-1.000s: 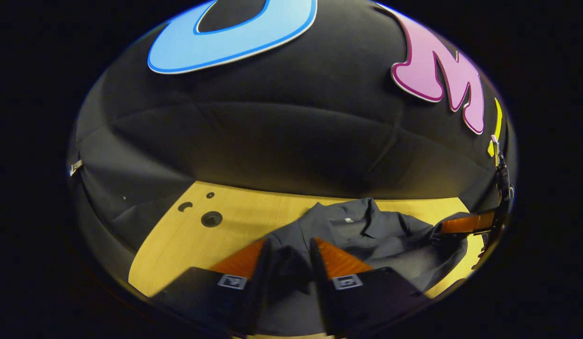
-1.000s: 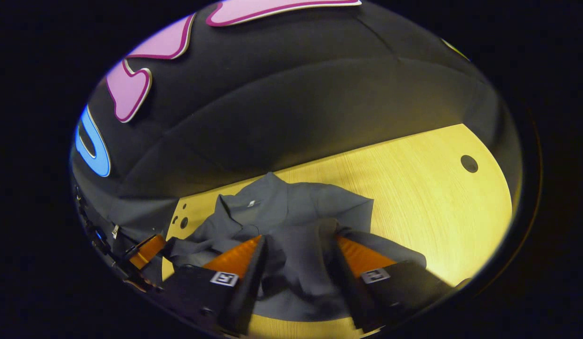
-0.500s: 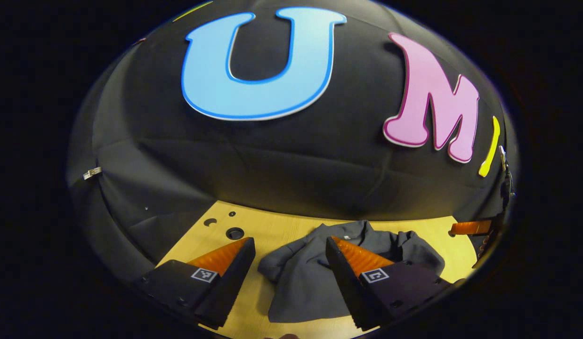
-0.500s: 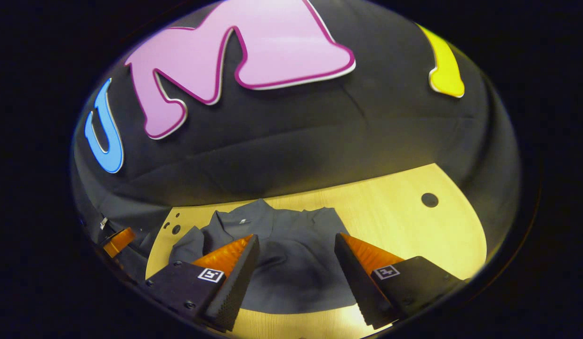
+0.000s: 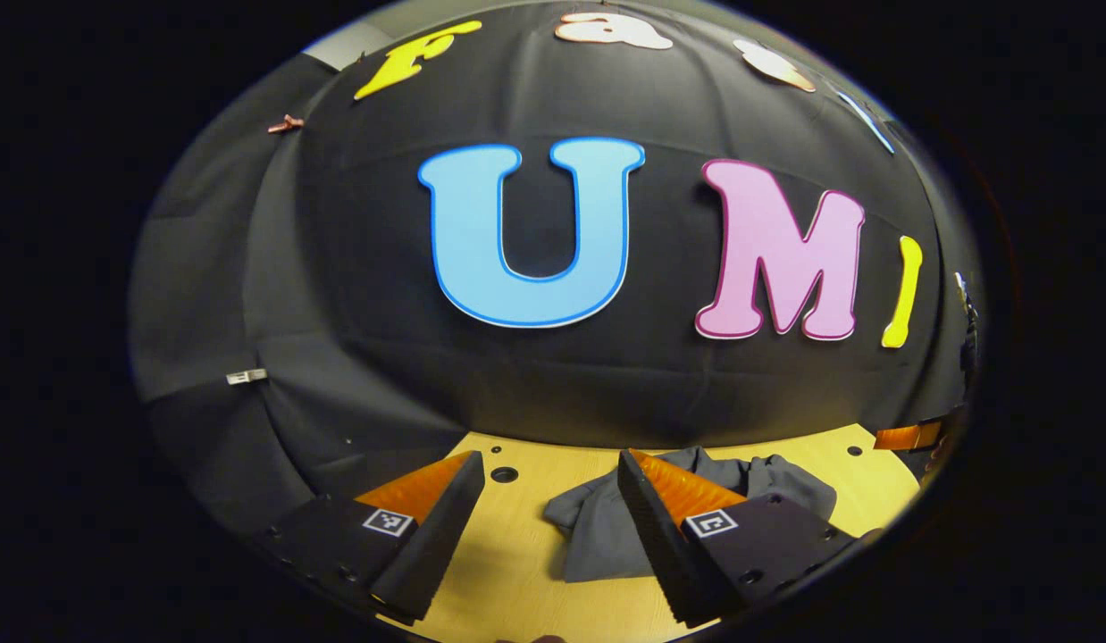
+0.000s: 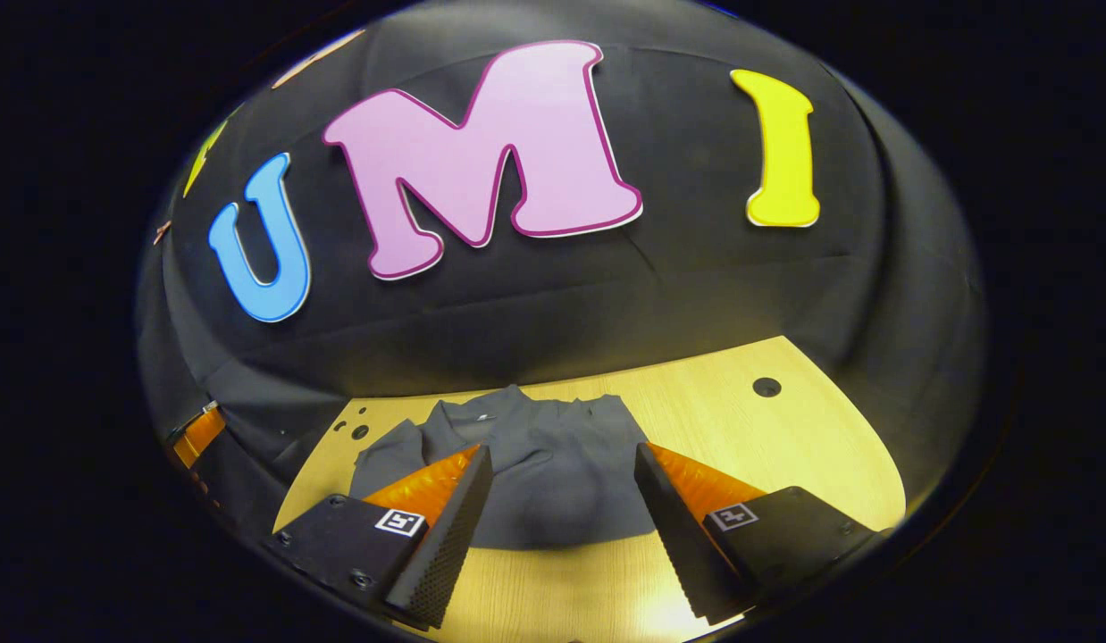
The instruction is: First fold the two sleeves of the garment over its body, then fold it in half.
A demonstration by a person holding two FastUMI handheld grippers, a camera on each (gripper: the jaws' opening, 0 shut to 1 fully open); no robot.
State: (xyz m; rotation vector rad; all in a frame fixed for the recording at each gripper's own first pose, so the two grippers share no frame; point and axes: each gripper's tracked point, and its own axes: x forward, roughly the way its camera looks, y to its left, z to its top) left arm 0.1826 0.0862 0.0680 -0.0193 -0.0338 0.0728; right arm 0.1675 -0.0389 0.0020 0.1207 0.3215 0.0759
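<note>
Both tools released: left tool [image 5: 546,487], right tool [image 6: 557,473] above folded garment [image 6: 535,473] on table [image 6: 785,438].

Left gripper [image 5: 544,496]: two wedge-shaped fingers at the bottom of the left gripper view, each tapering to a point with a ribbed inner face. Each finger mounts on a dark block bearing a small square black-and-white marker and visible screws. Right gripper [image 6: 562,482]: identical build at the bottom of the right gripper view, with a textured inner pad surface.
</note>
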